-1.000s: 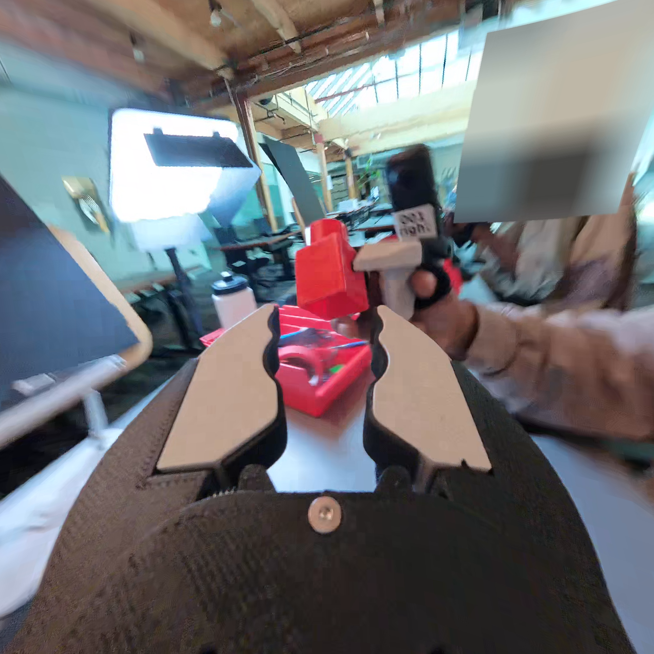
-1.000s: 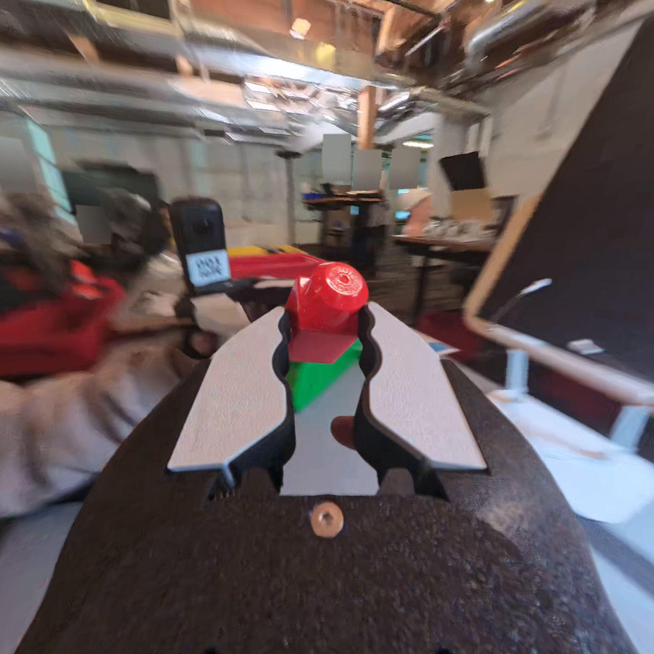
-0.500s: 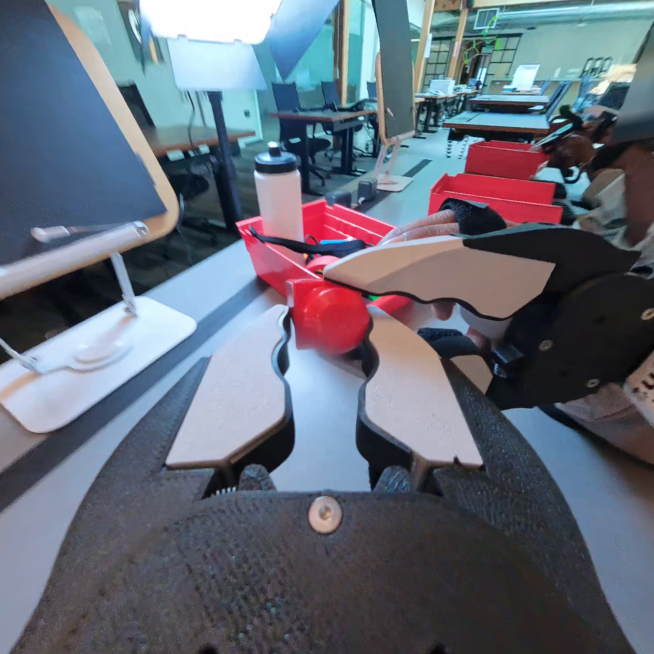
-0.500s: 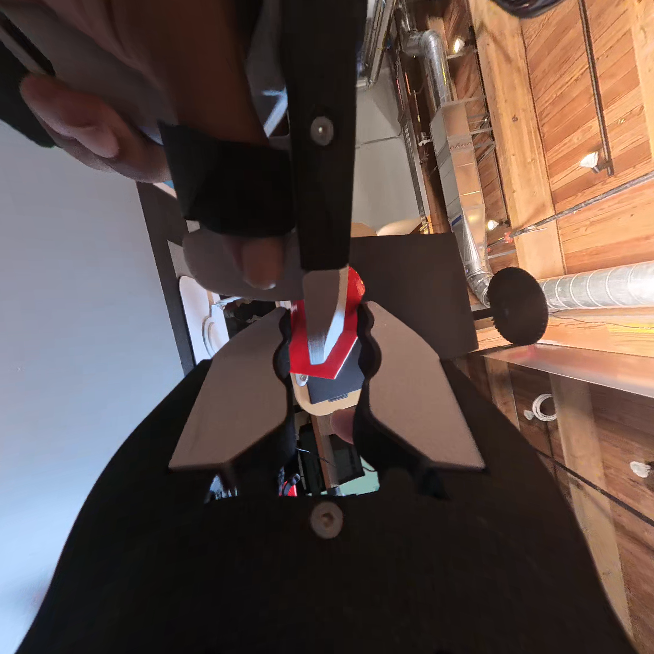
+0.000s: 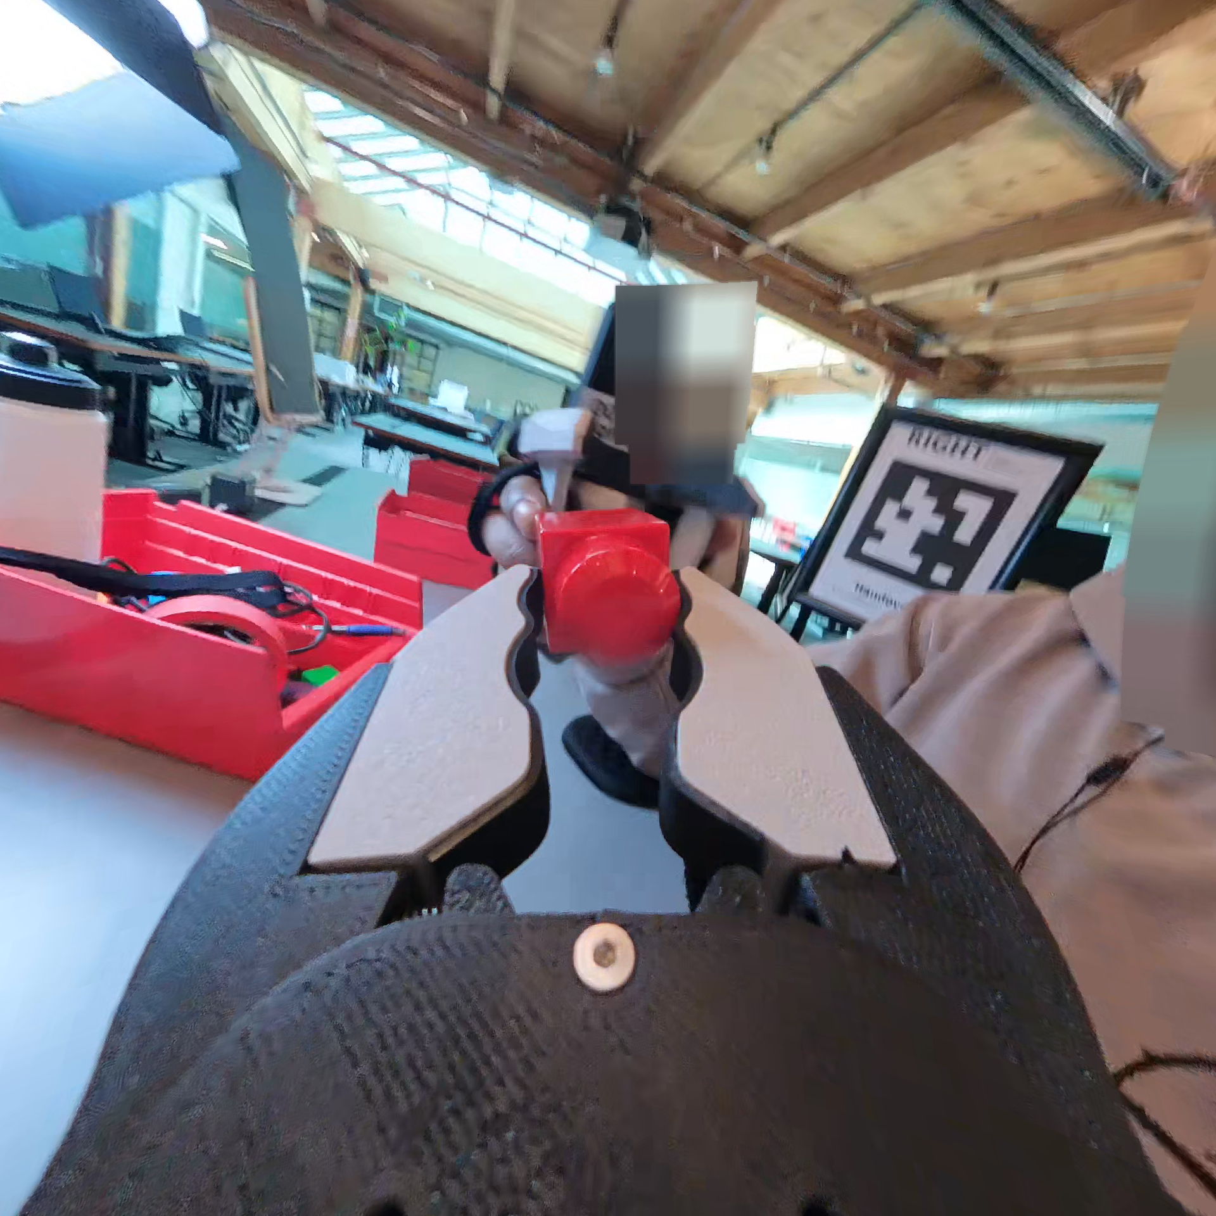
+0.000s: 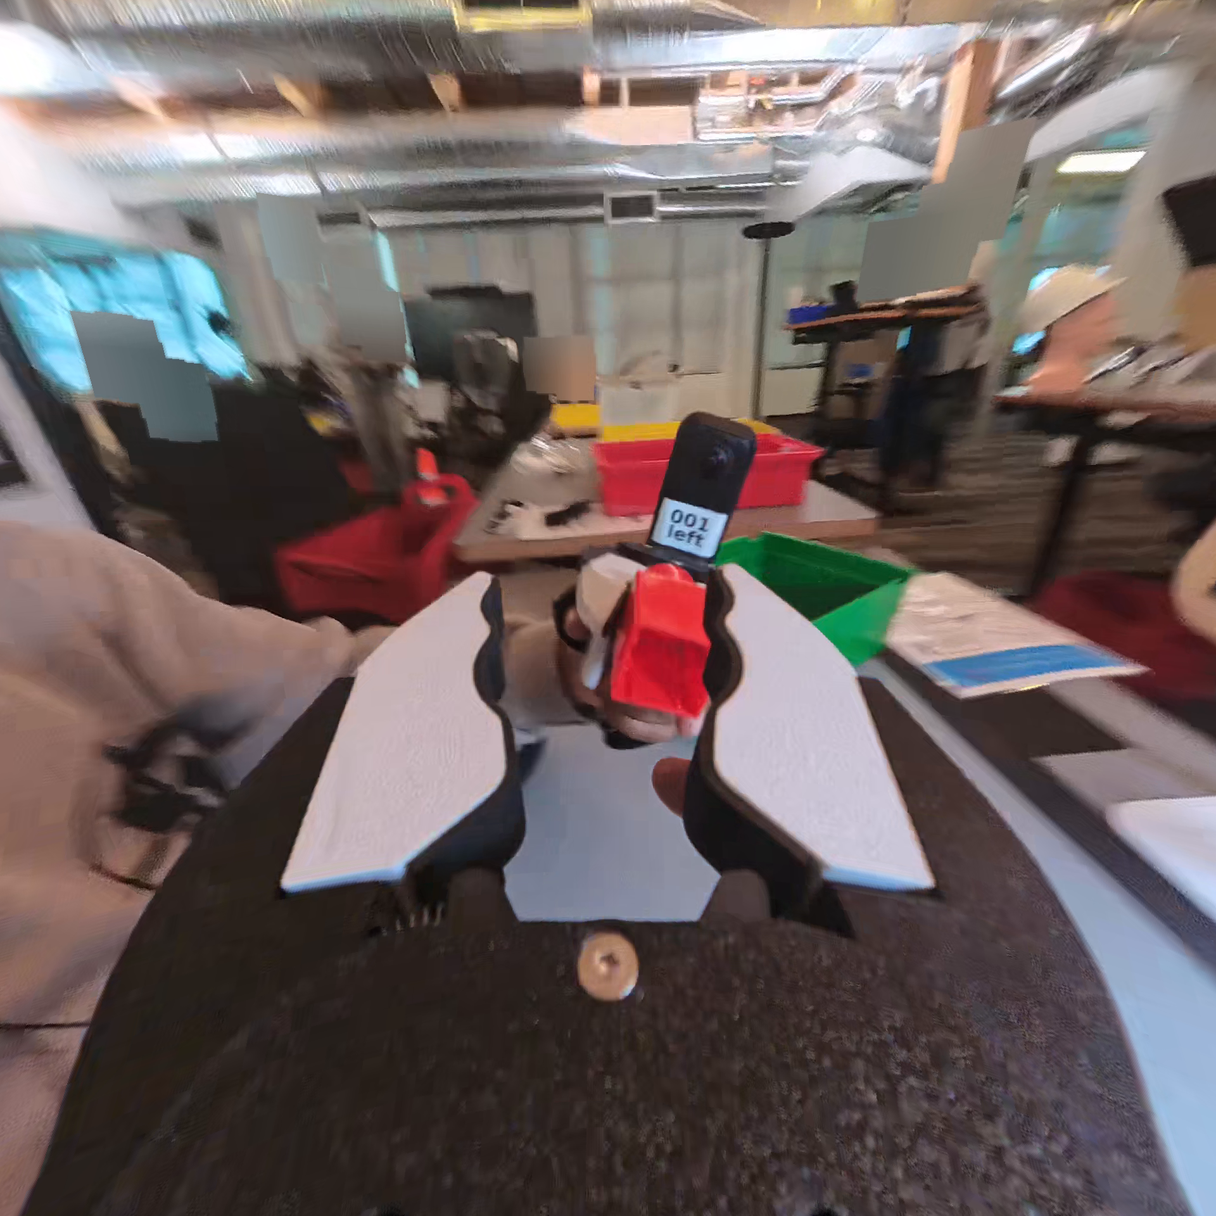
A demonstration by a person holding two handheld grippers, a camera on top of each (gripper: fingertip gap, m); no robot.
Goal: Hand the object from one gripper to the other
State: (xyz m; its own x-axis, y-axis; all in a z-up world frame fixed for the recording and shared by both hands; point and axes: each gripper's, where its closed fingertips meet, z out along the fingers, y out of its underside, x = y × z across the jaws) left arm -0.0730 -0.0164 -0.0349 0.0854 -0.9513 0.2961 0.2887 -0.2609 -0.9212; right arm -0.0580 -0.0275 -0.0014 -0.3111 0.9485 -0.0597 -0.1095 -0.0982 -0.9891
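Note:
The red object [image 5: 608, 585], a block with a rounded knob, sits between the fingertips of my left gripper [image 5: 604, 579], which is shut on it and holds it in the air above the table. My right gripper [image 6: 602, 579] has its jaws wide apart and holds nothing. In the right wrist view the red object [image 6: 658, 641] shows farther off in the left gripper [image 6: 608, 612], just beyond my right fingertips. In the left wrist view the right gripper [image 5: 556, 474] is small and behind the object, held by a hand.
A red bin [image 5: 164, 678] with a tape roll and cables stands left, a white bottle [image 5: 46, 474] behind it. A marker board [image 5: 934, 513] stands at the right. A green bin [image 6: 822, 592] and papers [image 6: 1007, 645] lie on the grey table [image 6: 605, 822]. A beige sleeve [image 5: 1020, 691] is close. Tip to tip, the grippers are about 4 cm apart.
The red object has passed from the right gripper to the left. The right gripper has opened and drawn back; the left has shut on the object and tilted up.

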